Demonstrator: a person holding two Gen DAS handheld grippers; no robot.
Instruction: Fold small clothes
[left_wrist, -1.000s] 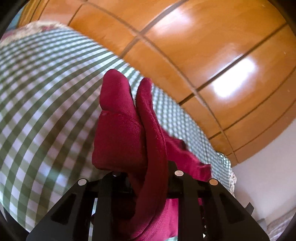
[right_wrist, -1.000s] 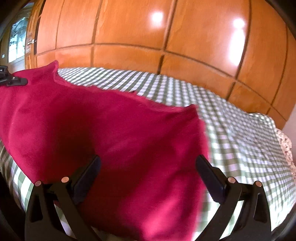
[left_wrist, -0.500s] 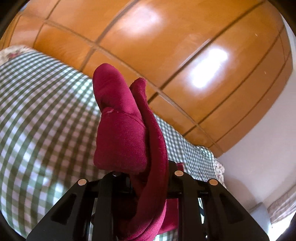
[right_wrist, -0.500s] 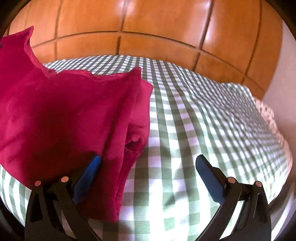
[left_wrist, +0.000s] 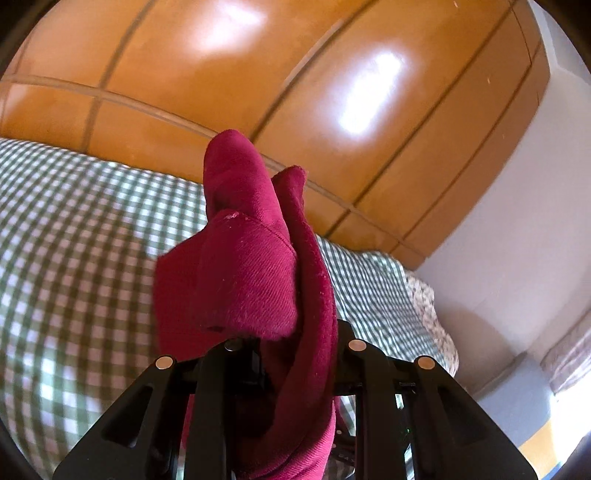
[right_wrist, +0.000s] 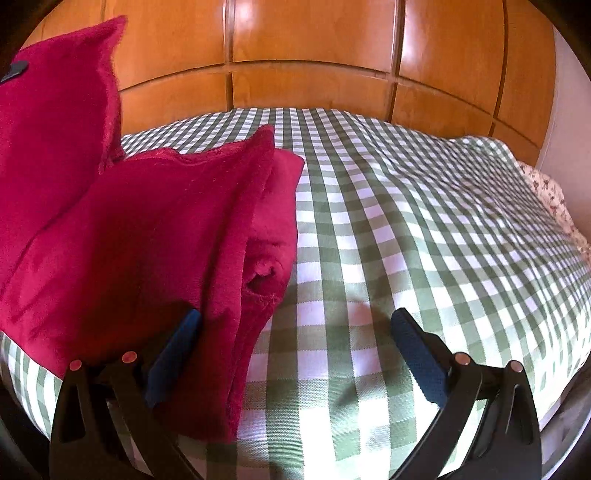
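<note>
A dark red garment (right_wrist: 155, 240) lies partly folded on the left of the green-checked bed (right_wrist: 406, 221). One corner of it (right_wrist: 62, 110) is lifted high at the upper left, where the tip of my left gripper (right_wrist: 14, 70) shows. In the left wrist view my left gripper (left_wrist: 290, 341) is shut on a bunched fold of the red garment (left_wrist: 251, 280), which stands up between the fingers and hides the pads. My right gripper (right_wrist: 295, 315) is open. Its left blue pad (right_wrist: 173, 354) touches the garment's folded edge, and its right pad (right_wrist: 417, 354) is over bare sheet.
A glossy wooden panelled headboard (right_wrist: 314, 55) rises behind the bed. A floral cloth (right_wrist: 546, 192) edges the bed's far right corner, next to a pale wall (left_wrist: 498, 258). Bare checked sheet spreads to the right of the garment.
My left gripper has risen and rolled with the red cloth, lifting that corner. The right gripper has shifted right, off the garment's middle to its folded edge.
</note>
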